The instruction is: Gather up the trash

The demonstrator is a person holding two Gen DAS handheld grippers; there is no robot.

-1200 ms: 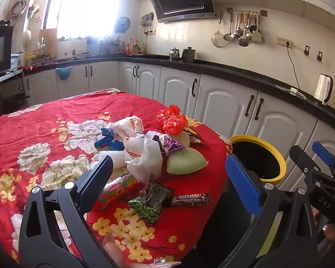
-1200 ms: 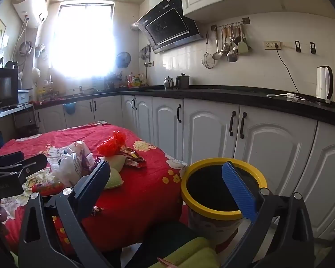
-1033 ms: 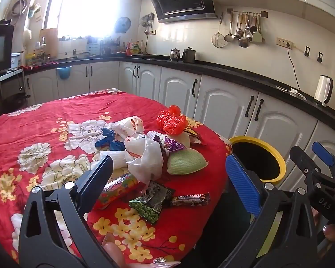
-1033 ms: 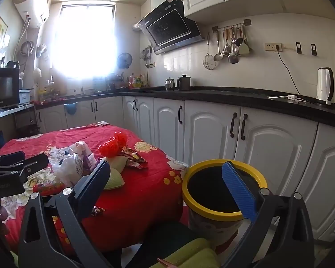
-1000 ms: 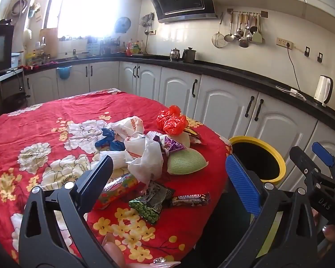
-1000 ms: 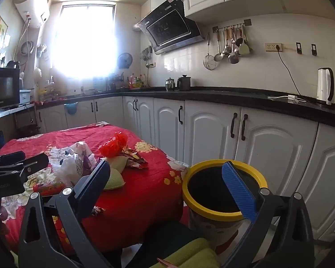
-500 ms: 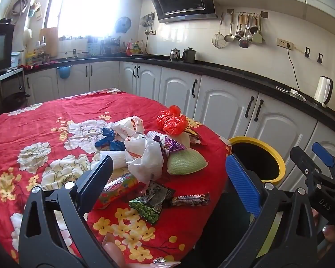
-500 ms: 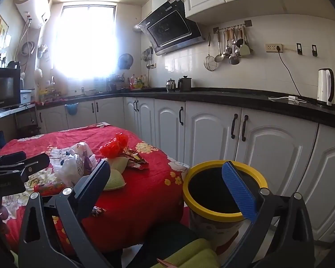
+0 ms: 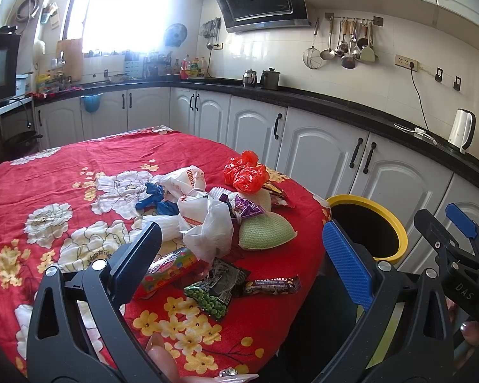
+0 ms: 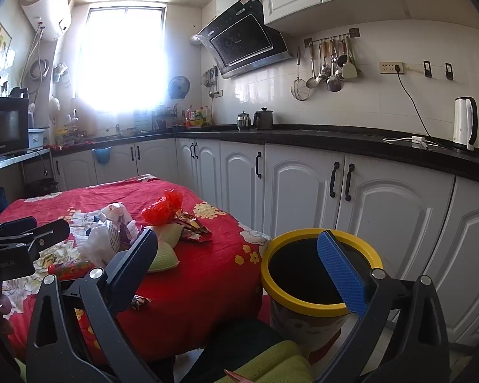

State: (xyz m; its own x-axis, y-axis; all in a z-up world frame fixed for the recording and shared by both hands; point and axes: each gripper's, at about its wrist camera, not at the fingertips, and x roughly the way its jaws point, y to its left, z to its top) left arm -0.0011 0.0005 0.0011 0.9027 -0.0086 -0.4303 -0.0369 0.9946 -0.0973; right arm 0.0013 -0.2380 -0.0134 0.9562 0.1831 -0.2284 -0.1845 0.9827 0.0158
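A pile of trash lies on the red floral table point(image 9: 48, 172): a white plastic bag point(image 9: 207, 220), a red plastic bag point(image 9: 246, 174), a green pad point(image 9: 265, 233), a candy tube point(image 9: 167, 266), a green pea packet point(image 9: 214, 290) and a dark snack bar point(image 9: 271, 285). A yellow-rimmed bin point(image 9: 396, 223) stands right of the table and also shows in the right wrist view point(image 10: 319, 303). My left gripper point(image 9: 239, 268) is open and empty above the table's near edge. My right gripper point(image 10: 239, 265) is open and empty, in front of the bin.
White cabinets point(image 10: 303, 191) under a black counter point(image 10: 335, 140) run behind the table and bin. A white kettle point(image 10: 464, 123) stands on the counter. A dark chair with a green cushion point(image 10: 271, 360) sits low between table and bin.
Almost nothing has changed. Both grippers stay open; the right wrist view has shifted very slightly.
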